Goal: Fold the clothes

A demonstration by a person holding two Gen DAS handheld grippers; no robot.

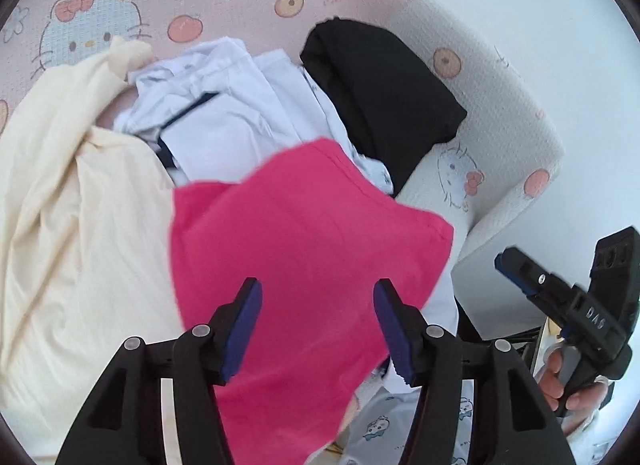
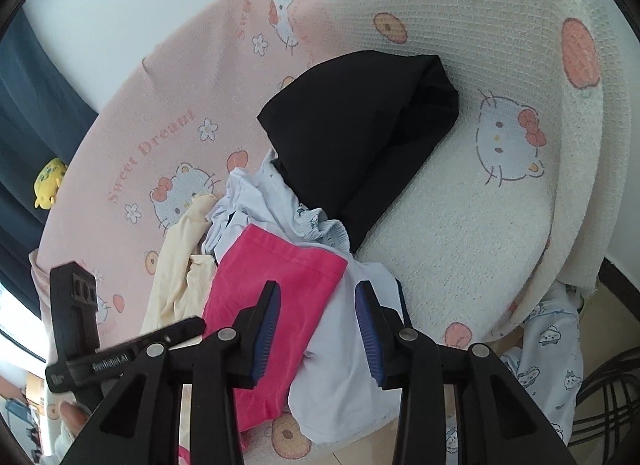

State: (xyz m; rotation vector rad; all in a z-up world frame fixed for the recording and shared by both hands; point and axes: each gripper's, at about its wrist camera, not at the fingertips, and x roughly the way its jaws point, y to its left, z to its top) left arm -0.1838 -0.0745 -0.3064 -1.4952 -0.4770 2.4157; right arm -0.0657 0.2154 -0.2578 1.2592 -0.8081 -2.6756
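The left claw (image 1: 318, 329) is hanging released, its blue pads apart above the pink garment (image 1: 304, 265), pressing nothing. The right claw (image 2: 316, 329) is likewise standing open over the pink garment's edge and a white garment (image 2: 348, 365). Only the right view is showing a yellow plush toy (image 2: 49, 181) against the dark curtain (image 2: 36, 113); only the left view is showing the hand (image 1: 568, 383) tilting the right claw downward. A black folded garment (image 1: 384, 97) is lying farther out on the cartoon-cat bed cover (image 2: 460, 225).
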